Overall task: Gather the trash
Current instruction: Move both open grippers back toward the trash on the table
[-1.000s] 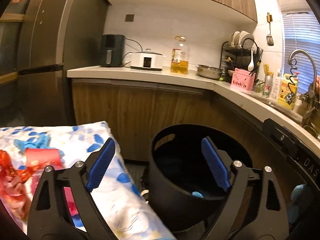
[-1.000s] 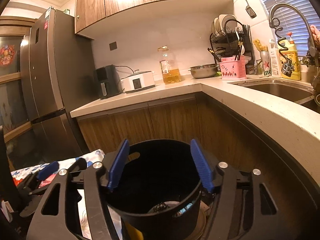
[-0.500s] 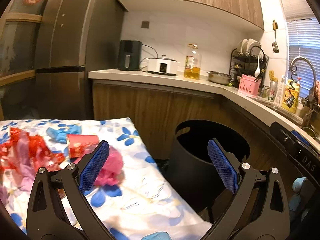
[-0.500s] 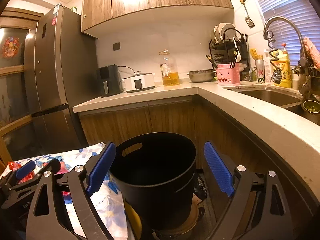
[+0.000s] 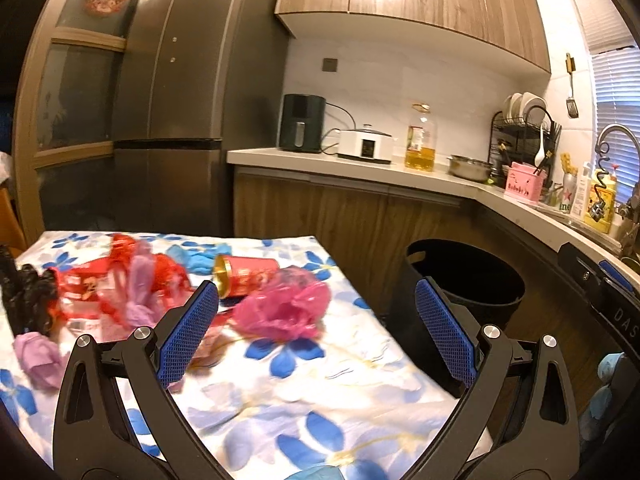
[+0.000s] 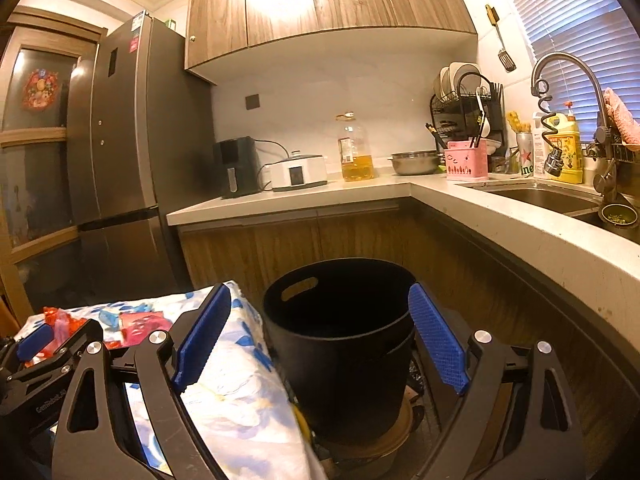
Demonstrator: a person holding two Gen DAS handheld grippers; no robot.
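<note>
On floral cloth (image 5: 320, 392), red can (image 5: 246, 275) lying sideways, gold mouth leftward

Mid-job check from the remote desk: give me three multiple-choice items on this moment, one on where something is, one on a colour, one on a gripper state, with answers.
1. Where does the black bin stand?
A. on the countertop
B. on the floor beside the flowered table
C. inside the sink

2. What colour is the crumpled plastic bag lying next to the red can?
A. pink
B. green
C. white

3. What state is the left gripper in?
A. shut on the can
B. shut on nothing
C. open, holding nothing

Answers:
1 B: both views show the bin below the cabinets, next to the table edge.
2 A: the left wrist view shows a pink bag touching the can.
3 C: its blue pads stand wide apart with nothing between them.
</note>
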